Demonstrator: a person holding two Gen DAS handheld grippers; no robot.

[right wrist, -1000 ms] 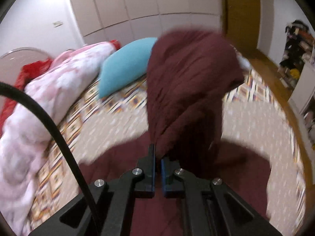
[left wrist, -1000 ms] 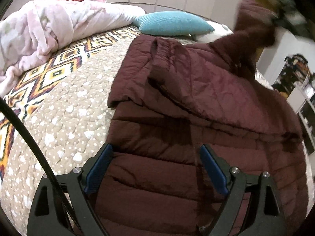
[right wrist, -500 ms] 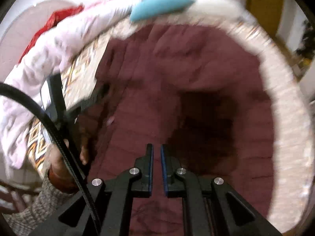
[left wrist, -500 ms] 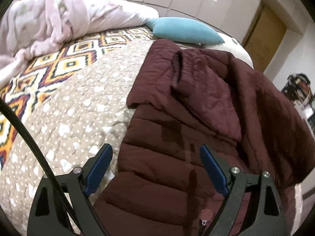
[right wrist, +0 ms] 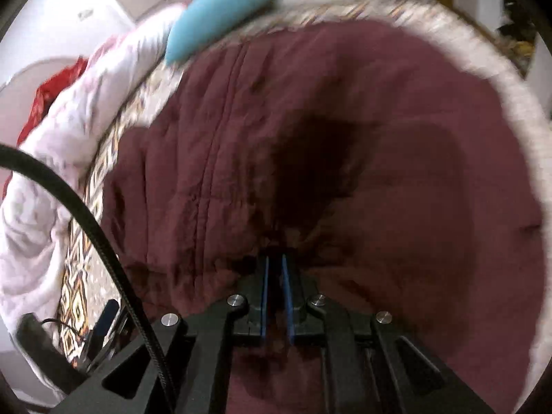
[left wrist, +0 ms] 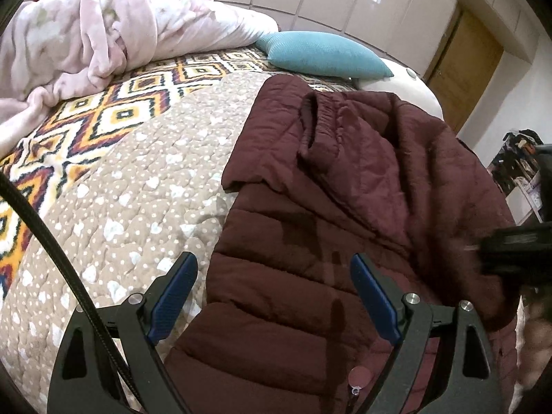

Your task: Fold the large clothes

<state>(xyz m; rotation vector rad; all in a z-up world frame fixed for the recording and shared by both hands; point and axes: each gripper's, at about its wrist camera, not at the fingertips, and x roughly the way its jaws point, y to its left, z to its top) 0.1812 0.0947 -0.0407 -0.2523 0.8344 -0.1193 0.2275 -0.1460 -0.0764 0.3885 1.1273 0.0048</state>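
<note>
While the maroon puffer jacket (left wrist: 345, 207) lies spread on the right half of the bed, its quilted body nearest the cameras and a sleeve (left wrist: 348, 148) folded across the chest toward the far end, the fold is judged to be only partly made. The right gripper (right wrist: 275, 276) has its blue pads pressed almost together on a gathered ridge of the jacket's fabric, which bunches directly at the fingertips; the right wrist view is motion-blurred, so how deep the pinch sits cannot be told. The left gripper (left wrist: 272, 296) hangs spread wide over the jacket's near left edge, its two blue pads well apart and gripping nothing, with the zipper pull (left wrist: 355, 381) just below it. Beyond the jacket, the dotted beige bedspread (left wrist: 138, 186) gives way on the left to a diamond-patterned band (left wrist: 103, 117); a pink blanket (left wrist: 103, 24) is heaped at the far left and a teal pillow (left wrist: 324, 55) rests at the far end just past the collar. Risks from here: the slick, puffy shell may slip from a shallow pinch; the folded sleeve may slide off if the fabric is pulled sideways; the jacket's right side lies close to the bed edge and could drag over it.
</note>
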